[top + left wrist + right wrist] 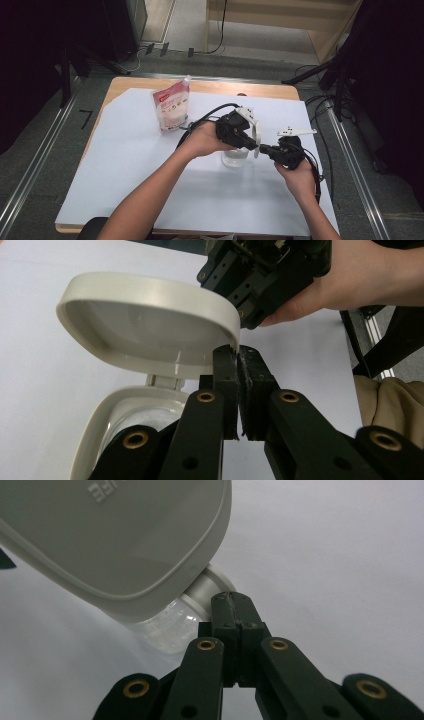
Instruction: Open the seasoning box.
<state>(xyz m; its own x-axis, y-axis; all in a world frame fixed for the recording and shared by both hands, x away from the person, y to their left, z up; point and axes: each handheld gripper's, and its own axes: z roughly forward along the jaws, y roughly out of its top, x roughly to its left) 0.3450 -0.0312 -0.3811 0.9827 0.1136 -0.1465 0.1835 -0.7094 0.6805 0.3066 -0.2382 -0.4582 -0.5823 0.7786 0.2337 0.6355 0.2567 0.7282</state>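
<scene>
A small clear container (235, 157) stands mid-table, its cream hinged lid (256, 131) swung up and open. My left gripper (254, 146) reaches in from the left, shut on the lid's edge. In the left gripper view the jaws (239, 352) stand together, pinching the rim of the lid (145, 325) above the container's open mouth (110, 410). My right gripper (262, 149) comes from the right, shut with nothing between its jaws. In the right gripper view its tips (235, 602) rest against the white collar (207, 590) below the lid (110, 540), beside the clear body (167, 630).
A pink and white pouch (171, 106) stands at the back left of the white sheet (150, 175) covering the wooden table (125, 82). Black cables (210, 112) trail from both grippers. Dark stands and floor rails flank the table.
</scene>
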